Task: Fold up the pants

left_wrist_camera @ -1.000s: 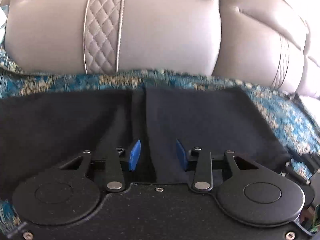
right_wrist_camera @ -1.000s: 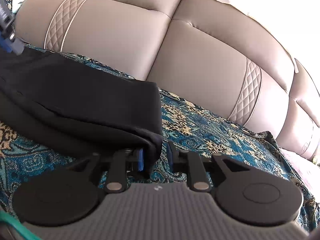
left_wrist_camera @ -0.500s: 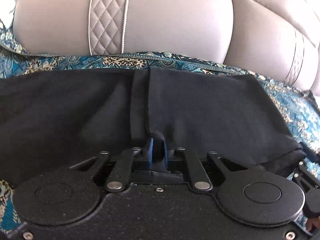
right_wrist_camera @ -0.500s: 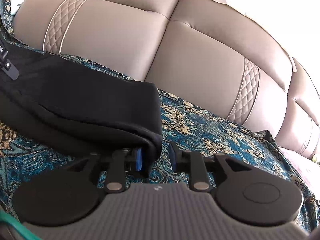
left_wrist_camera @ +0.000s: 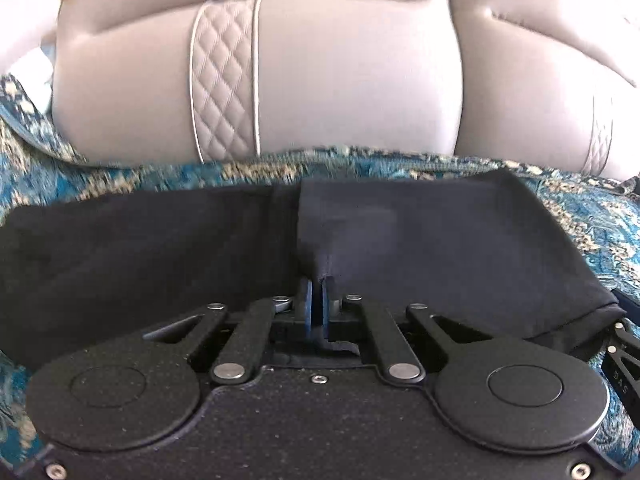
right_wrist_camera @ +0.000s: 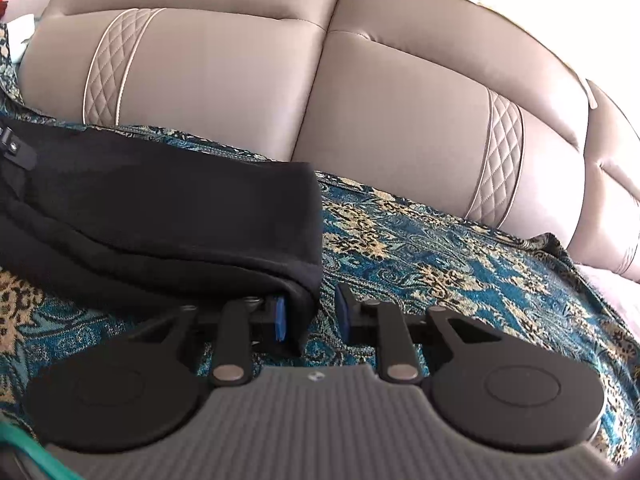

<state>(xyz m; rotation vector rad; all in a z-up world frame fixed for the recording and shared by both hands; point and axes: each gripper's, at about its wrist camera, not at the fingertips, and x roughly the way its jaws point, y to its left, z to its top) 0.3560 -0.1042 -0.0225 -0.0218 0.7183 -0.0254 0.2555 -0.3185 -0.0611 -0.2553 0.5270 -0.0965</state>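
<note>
Pants (left_wrist_camera: 420,232) pinched by left gripper (left_wrist_camera: 317,300); right gripper (right_wrist_camera: 310,312) fingers apart.

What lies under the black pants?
Under the black fabric pants lies a blue-and-gold patterned cloth, visible around their edges. What is directly beneath the pants is covered.

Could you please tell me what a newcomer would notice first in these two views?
The black fabric pants lie across the teal-and-gold patterned bedspread, in front of the padded beige leather headboard. The left gripper has its blue fingers shut on a pinch of the cloth. The right gripper is open at the pants' folded corner.
</note>
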